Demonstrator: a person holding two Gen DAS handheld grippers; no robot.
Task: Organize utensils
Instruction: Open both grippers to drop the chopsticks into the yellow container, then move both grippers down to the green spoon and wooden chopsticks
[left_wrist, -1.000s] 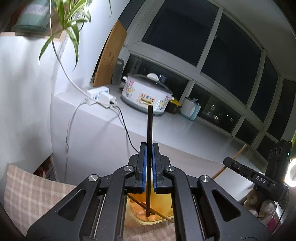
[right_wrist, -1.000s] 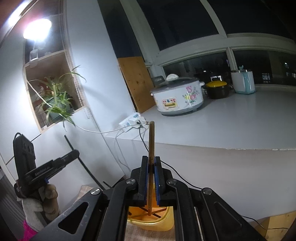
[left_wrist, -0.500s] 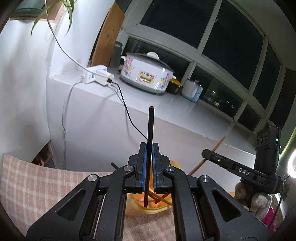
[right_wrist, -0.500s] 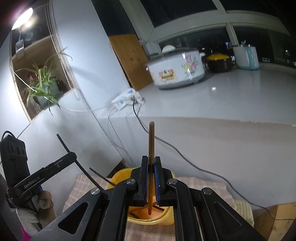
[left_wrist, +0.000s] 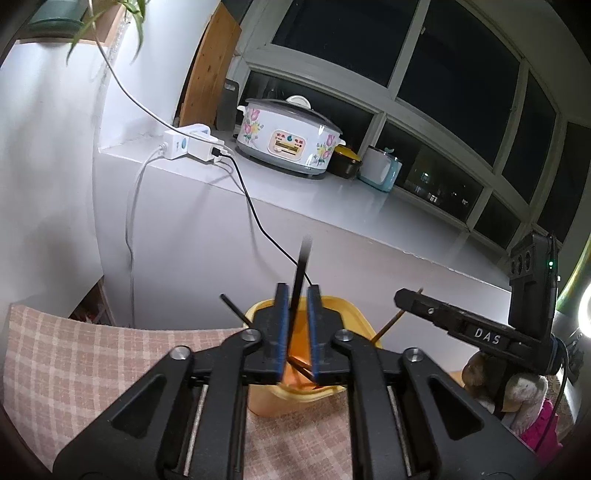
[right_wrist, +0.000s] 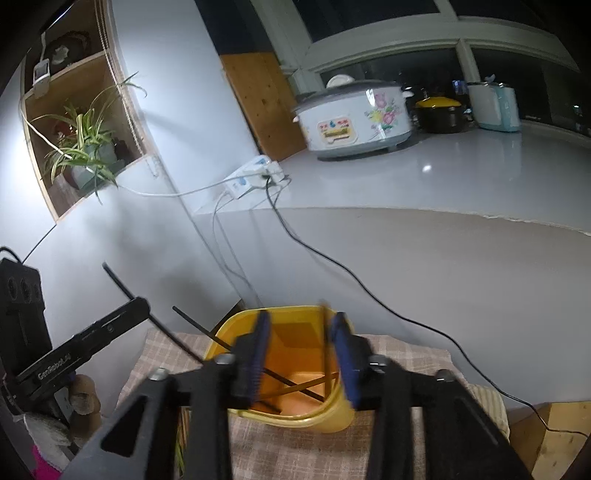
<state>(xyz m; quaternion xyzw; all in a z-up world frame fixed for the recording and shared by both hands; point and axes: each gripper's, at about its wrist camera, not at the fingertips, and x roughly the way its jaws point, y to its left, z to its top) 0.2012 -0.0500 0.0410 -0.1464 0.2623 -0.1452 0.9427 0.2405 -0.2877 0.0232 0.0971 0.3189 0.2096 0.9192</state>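
A yellow plastic bin (left_wrist: 347, 306) (right_wrist: 332, 410) stands on a checked cloth and holds several chopsticks. My left gripper (left_wrist: 295, 332) is open above the bin; a black chopstick (left_wrist: 301, 273) stands loose and tilted between its blue pads. My right gripper (right_wrist: 300, 354) is open wide over the bin; a brown chopstick (right_wrist: 327, 354) stands inside the bin by its right pad. Black and brown chopsticks (right_wrist: 295, 387) lie crossed in the bin. Each gripper shows in the other's view, the right one (left_wrist: 461, 328) and the left one (right_wrist: 74, 354).
The checked cloth (left_wrist: 74, 354) covers the table. Behind it a white ledge (left_wrist: 332, 199) carries a flowered rice cooker (left_wrist: 288, 140), a power strip (left_wrist: 188, 144) with cables, a black pot and a kettle. A spider plant (right_wrist: 81, 144) sits in a wall niche.
Both grippers have opened and tipped down toward the bin. The black chopstick now leans loose between the left pads. The brown chopstick has dropped from the right pads into the bin.
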